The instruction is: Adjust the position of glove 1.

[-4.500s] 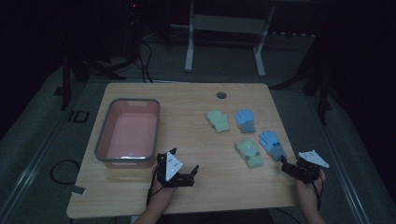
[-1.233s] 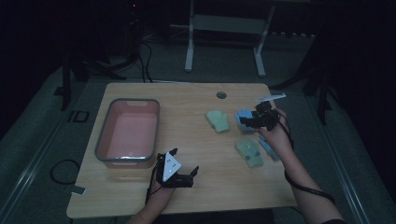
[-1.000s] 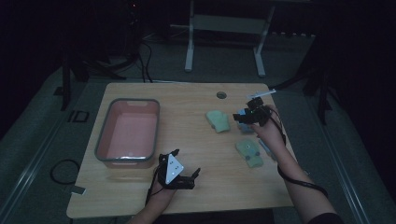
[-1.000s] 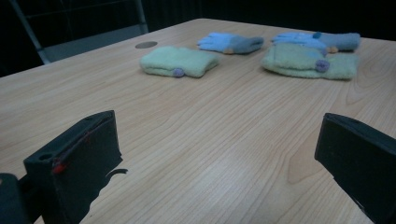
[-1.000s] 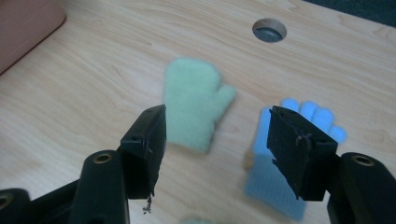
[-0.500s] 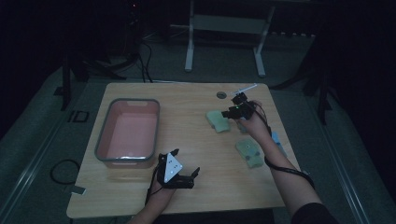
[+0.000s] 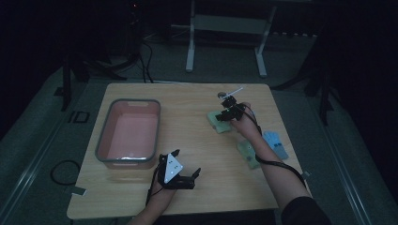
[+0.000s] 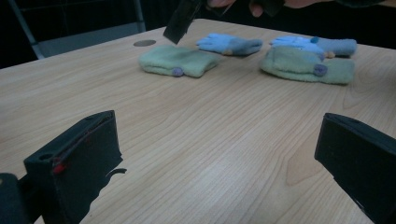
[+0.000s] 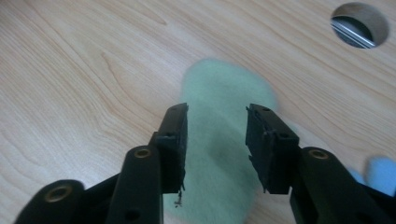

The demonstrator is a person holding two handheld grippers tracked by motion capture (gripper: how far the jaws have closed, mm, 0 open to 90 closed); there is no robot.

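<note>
Green mitten (image 9: pixel 219 140) lies flat on the counter (image 7: pixel 187 117) near the far edge, not yet gripped: the right claw (image 9: pixel 216 144) has just been narrowing above it, while the left claw (image 8: pixel 219 154) gapes wide. The pink bin (image 7: pixel 105 136) holds nothing.

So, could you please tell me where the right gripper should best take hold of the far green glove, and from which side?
Probably across its narrow middle, from straight above. The green glove lies flat on the table, and the right gripper, jaws just closing, already straddles its width, pads not yet pressing.
</note>
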